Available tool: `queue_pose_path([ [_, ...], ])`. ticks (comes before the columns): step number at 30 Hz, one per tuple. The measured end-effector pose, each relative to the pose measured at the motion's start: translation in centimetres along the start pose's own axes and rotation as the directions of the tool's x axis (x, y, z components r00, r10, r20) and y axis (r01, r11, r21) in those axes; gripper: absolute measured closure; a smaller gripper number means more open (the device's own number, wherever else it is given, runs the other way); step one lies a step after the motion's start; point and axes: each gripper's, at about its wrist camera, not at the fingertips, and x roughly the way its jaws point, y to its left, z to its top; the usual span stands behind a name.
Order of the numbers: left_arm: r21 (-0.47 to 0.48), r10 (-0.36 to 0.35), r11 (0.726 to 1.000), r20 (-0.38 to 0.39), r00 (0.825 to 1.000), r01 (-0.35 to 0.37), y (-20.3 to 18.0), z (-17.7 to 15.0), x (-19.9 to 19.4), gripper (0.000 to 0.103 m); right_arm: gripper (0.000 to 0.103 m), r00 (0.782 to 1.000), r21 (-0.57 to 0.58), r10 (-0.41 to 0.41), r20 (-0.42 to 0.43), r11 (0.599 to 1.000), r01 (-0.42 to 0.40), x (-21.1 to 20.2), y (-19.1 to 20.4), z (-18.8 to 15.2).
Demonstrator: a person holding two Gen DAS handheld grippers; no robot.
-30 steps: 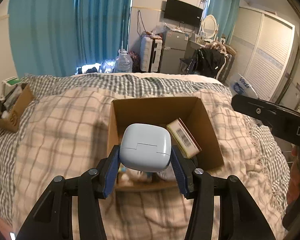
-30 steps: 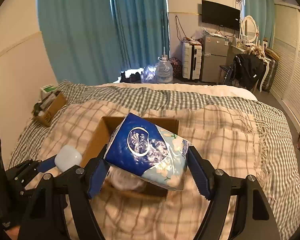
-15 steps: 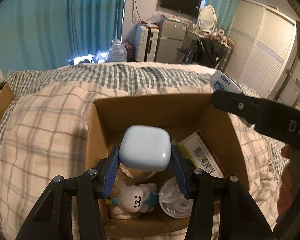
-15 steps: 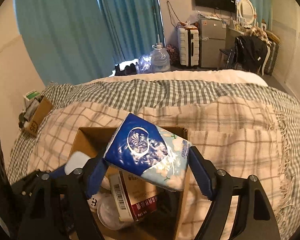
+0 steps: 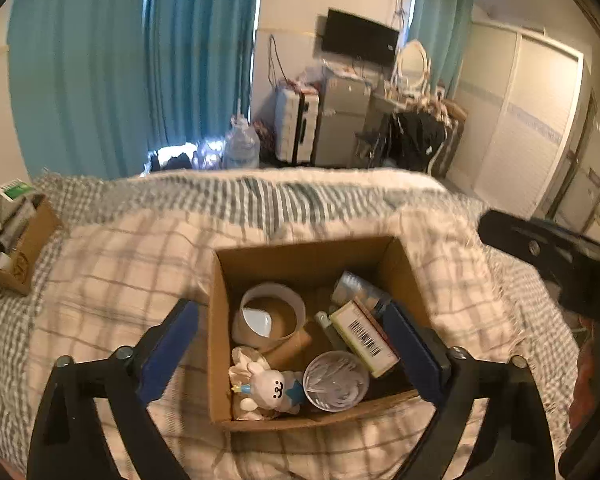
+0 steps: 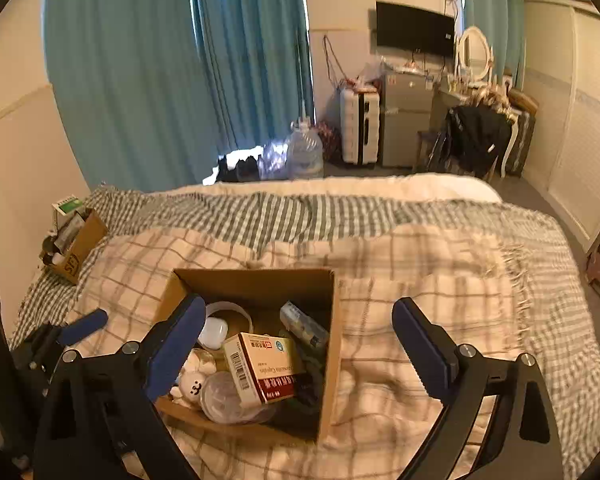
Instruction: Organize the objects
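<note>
A brown cardboard box (image 5: 220, 320) (image 6: 328, 340) sits on the plaid bedspread. In it lie a white earbud case (image 5: 258, 320) (image 6: 213, 332) inside a tape roll (image 5: 272, 316), a blue tissue pack (image 5: 358, 286) (image 6: 304, 326), a barcoded medicine box (image 5: 366, 338) (image 6: 262, 366), a white plush rabbit (image 5: 270, 388) (image 6: 192, 386) and a clear round container (image 5: 336, 380) (image 6: 224, 398). My left gripper (image 5: 292, 350) is open and empty above the box. My right gripper (image 6: 298, 350) is open and empty above the box's right side.
A second small cardboard box (image 5: 24, 248) (image 6: 76, 248) with items stands at the bed's left edge by the wall. Teal curtains, a suitcase (image 5: 296, 132), a water jug (image 6: 306, 156) and a fridge are beyond the bed. The right gripper's body (image 5: 552, 256) shows at right.
Both grippers opened. The earbud case dropped from my left gripper into the tape roll; the tissue pack dropped from my right gripper into the box. Both grippers drew back a little.
</note>
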Motion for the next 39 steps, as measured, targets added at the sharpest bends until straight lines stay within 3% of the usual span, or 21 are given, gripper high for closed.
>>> queue_pose_path([
  [2, -0.001, 0.015, 1.0, 0.047, 0.999, -0.015, -0.1, 0.8, -2.7, 0.0, 0.001, 0.999, -0.004, -0.01, 0.033, 1.0, 0.01, -2.4, 0.1, 0.3],
  [9, 0.005, 0.037, 0.999, 0.16, 0.986, -0.039, -0.5, 1.9, -11.2, 0.0, 0.0, 0.989, -0.033, -0.021, 0.149, 0.999, 0.026, -11.6, 1.0, 0.6],
  [13, -0.007, 0.037, 0.999, 0.24, 0.97, -0.037, -0.8, 1.6, -16.2, 0.0, 0.0, 0.978, -0.065, -0.029, 0.205, 0.997, 0.043, -16.3, 1.5, 0.0],
  [23, -0.063, 0.05, 0.998, 0.331, 0.942, -0.03, 0.3, -1.5, -22.6, 0.0, 0.001, 0.944, -0.067, -0.033, 0.328, 0.996, 0.059, -24.6, 1.4, -4.0],
  [27, -0.067, 0.075, 0.996, 0.342, 0.937, -0.055, 0.4, -3.3, -22.3, 0.0, 0.0, 0.953, -0.053, -0.046, 0.3, 0.996, 0.065, -23.7, 1.0, -6.3],
  [29, -0.07, 0.08, 0.996, 0.347, 0.934, -0.059, 0.4, -4.2, -21.4, 0.0, 0.0, 0.956, -0.045, -0.087, 0.281, 0.994, 0.103, -21.7, 1.0, -7.5],
  [33, -0.05, 0.097, 0.995, 0.358, 0.929, -0.084, -0.2, -6.9, -18.4, 0.0, 0.0, 0.96, -0.058, -0.089, 0.265, 0.992, 0.108, -16.9, 1.1, -9.2],
  [39, -0.008, 0.097, 0.995, 0.27, 0.958, -0.099, -0.9, -9.7, -13.9, 0.0, 0.0, 0.965, -0.073, -0.096, 0.242, 0.991, 0.117, -11.7, 0.7, -12.2],
])
